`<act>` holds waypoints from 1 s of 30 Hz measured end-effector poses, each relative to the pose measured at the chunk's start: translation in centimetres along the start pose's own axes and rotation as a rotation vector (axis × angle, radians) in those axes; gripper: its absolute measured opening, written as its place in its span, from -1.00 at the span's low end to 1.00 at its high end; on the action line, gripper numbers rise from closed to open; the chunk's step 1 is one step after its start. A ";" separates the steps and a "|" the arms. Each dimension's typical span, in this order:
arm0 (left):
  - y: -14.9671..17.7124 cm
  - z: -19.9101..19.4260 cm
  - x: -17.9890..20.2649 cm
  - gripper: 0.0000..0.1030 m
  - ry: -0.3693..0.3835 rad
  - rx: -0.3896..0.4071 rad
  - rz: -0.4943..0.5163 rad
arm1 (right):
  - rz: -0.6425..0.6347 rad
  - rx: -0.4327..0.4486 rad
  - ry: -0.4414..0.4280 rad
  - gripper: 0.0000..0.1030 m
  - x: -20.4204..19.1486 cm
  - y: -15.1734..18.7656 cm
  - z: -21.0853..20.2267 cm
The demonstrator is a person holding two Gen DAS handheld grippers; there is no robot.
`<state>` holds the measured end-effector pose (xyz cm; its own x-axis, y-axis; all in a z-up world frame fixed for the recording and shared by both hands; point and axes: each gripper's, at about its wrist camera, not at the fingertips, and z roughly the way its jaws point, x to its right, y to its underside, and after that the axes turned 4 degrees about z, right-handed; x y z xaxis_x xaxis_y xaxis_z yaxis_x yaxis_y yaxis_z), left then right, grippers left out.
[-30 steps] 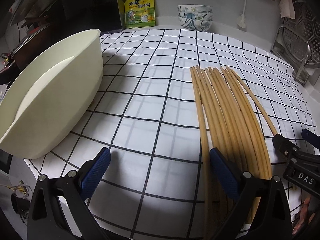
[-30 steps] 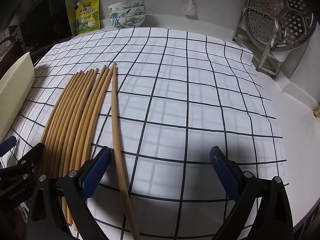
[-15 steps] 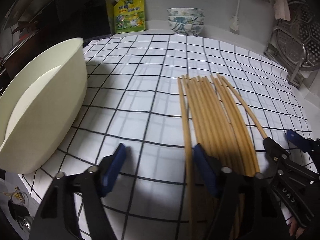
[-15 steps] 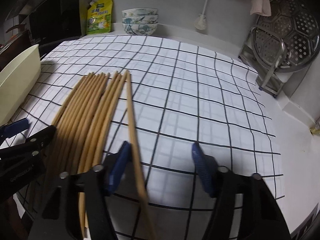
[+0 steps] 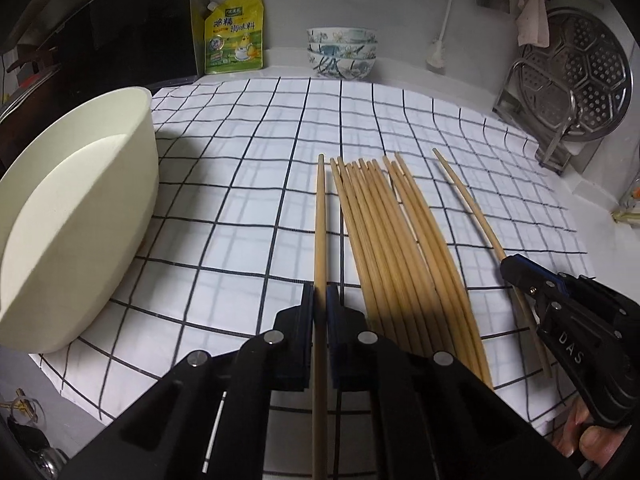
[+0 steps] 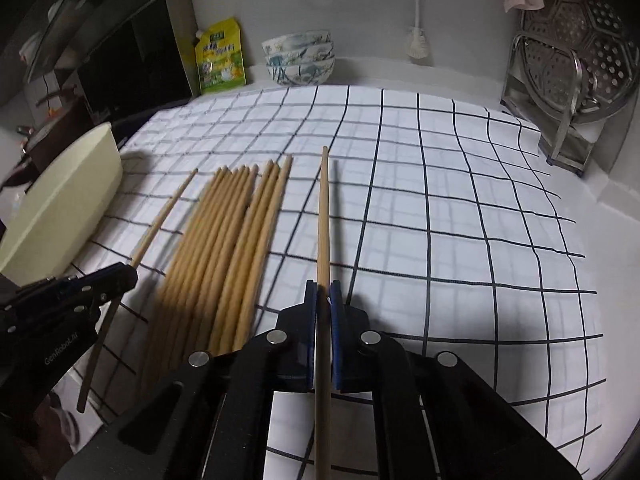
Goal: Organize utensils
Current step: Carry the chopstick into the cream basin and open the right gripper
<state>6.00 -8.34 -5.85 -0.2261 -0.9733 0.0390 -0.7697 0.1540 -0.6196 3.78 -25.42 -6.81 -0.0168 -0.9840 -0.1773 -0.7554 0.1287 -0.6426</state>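
A big cream tub [image 5: 76,216] is sitting at the left edge of the checked cloth [image 5: 248,208], well apart from the sticks.

Next, the left gripper [image 5: 320,300] is pinching one chopstick. This left chopstick [image 5: 320,216] is sticking out straight ahead between the blue pads, just beside the pile. The jaws have just been closing, and now they are squeezing tight on it.

In the middle, the pile of chopsticks [image 5: 384,240] is lying flat on the cloth, side by side, tips pointing to the back wall.

To the right of the pile, the right gripper [image 6: 323,292] is pinching another one. This right chopstick [image 6: 323,216] is pointing forward too. These jaws have also just been closing, and they are clamping on the wood.

Far at the back, a yellow pouch [image 5: 234,36] is standing by the wall, with stacked bowls [image 5: 341,52] next to it. A metal steamer rack [image 5: 576,76] is leaning at the far right.
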 end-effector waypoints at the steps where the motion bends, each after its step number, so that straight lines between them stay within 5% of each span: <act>1: -0.1 -0.5 -0.2 -0.86 0.003 0.008 -0.002 | 0.007 0.009 -0.008 -0.87 0.0 -0.1 -0.3; 10: -2.9 -6.4 -4.4 -0.86 0.023 0.117 -0.014 | 0.018 0.108 -0.127 -0.87 -4.8 -2.6 -4.1; 17: -4.2 -10.6 -12.0 -0.86 -0.052 0.193 -0.066 | -0.093 0.146 -0.285 -0.87 -15.0 -6.6 -4.2; 23: -4.8 -10.7 -19.2 -0.86 -0.144 0.185 -0.111 | -0.170 0.072 -0.390 -0.87 -23.8 -8.7 -0.4; 30: -4.8 -7.8 -24.8 -0.86 -0.182 0.121 -0.157 | -0.227 -0.066 -0.415 -0.88 -30.2 -8.4 4.4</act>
<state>10.66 16.37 2.31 0.0100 -0.9999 0.0079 -0.7072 -0.0126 -0.7069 13.58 3.75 0.66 0.4059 -0.8525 -0.3293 -0.7498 -0.1046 -0.6533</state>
